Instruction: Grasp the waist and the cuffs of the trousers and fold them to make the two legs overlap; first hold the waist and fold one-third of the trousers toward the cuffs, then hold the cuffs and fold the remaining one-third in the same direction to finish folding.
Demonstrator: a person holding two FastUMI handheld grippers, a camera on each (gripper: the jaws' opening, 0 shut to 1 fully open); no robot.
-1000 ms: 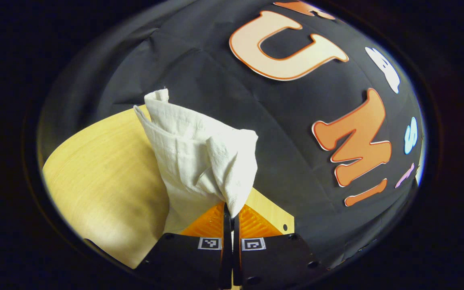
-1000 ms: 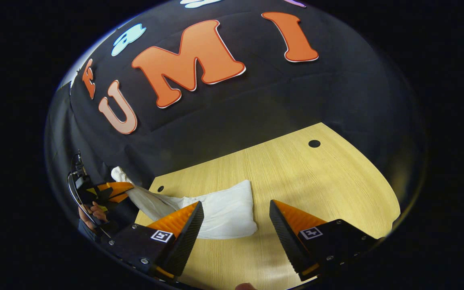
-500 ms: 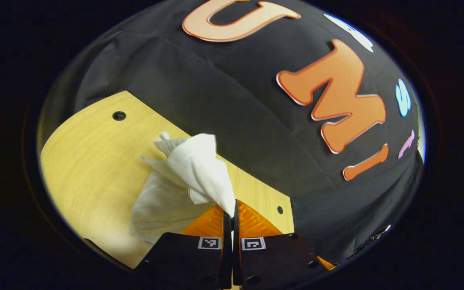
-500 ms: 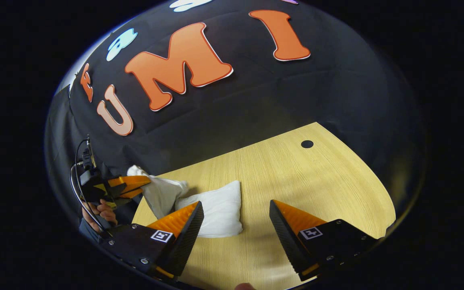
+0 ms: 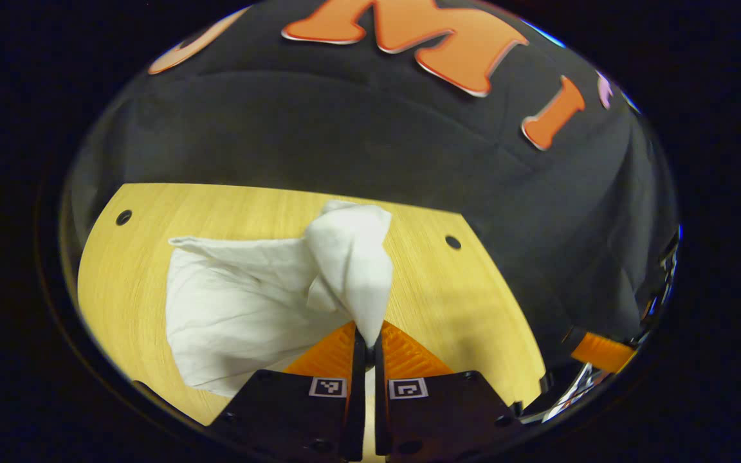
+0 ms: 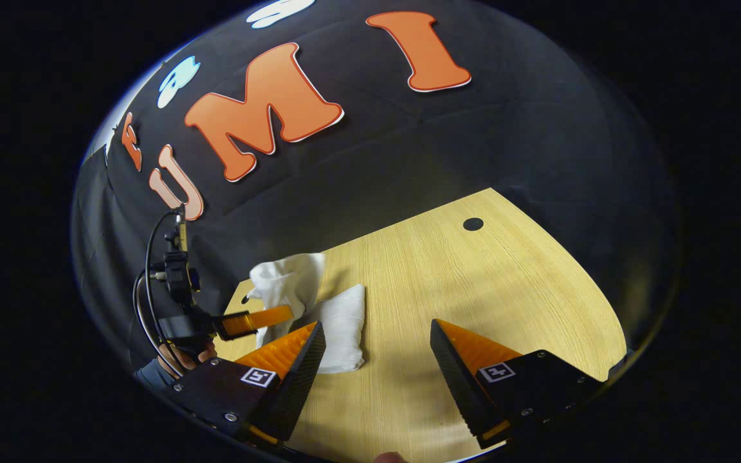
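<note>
One pair of white trousers is seen lying partly folded on a pale wooden table, its crumpled lower layer spread flat on the wood while one end is lifted into a bunched peak above it; that raised end is pinched between the two fingers of the left gripper, whose jaws are drawn tight together on the cloth with no gap visible; in the right gripper view the same garment is shown near the table's left part, a folded slab resting on the tabletop with the lifted end held up beside it by the left gripper, which is carried by a hand at the table's edge, a cable looping up from the device; the right gripper is held above the table just beside the folded part of the trousers, its fingers set wide apart with nothing between them and bare wood visible in the gap; small round holes are seen in the tabletop near its far edge, one well apart from the garment; black cloth is hung behind the table as the booth's wall.
</note>
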